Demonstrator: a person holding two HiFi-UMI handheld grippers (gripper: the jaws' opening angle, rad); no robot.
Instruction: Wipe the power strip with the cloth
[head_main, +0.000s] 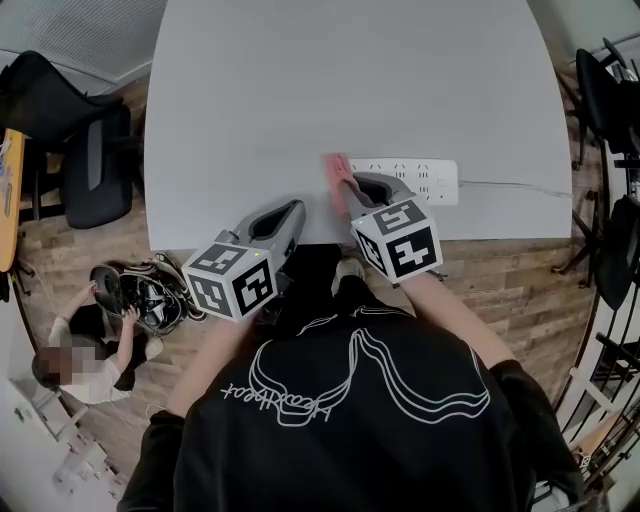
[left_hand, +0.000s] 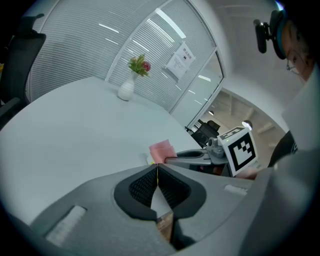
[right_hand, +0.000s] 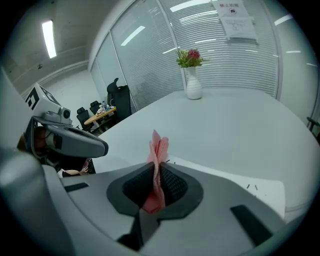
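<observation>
A white power strip (head_main: 420, 178) lies near the front edge of the grey table (head_main: 300, 90), its cord running right. My right gripper (head_main: 345, 192) is shut on a pink cloth (head_main: 338, 172) at the strip's left end; the cloth (right_hand: 159, 150) sticks up between the jaws, with the strip (right_hand: 240, 182) just beyond them. My left gripper (head_main: 296, 208) hovers at the table's front edge, left of the strip, its jaws closed with nothing in them. From the left gripper (left_hand: 157, 167) I see the pink cloth (left_hand: 161, 150) and the right gripper (left_hand: 200, 156) ahead.
A white vase with flowers (right_hand: 192, 75) stands far back on the table. Dark office chairs (head_main: 90, 150) stand on the left and at the right edge (head_main: 610, 100). A person (head_main: 85, 350) crouches on the wooden floor at the left beside a bag (head_main: 150, 295).
</observation>
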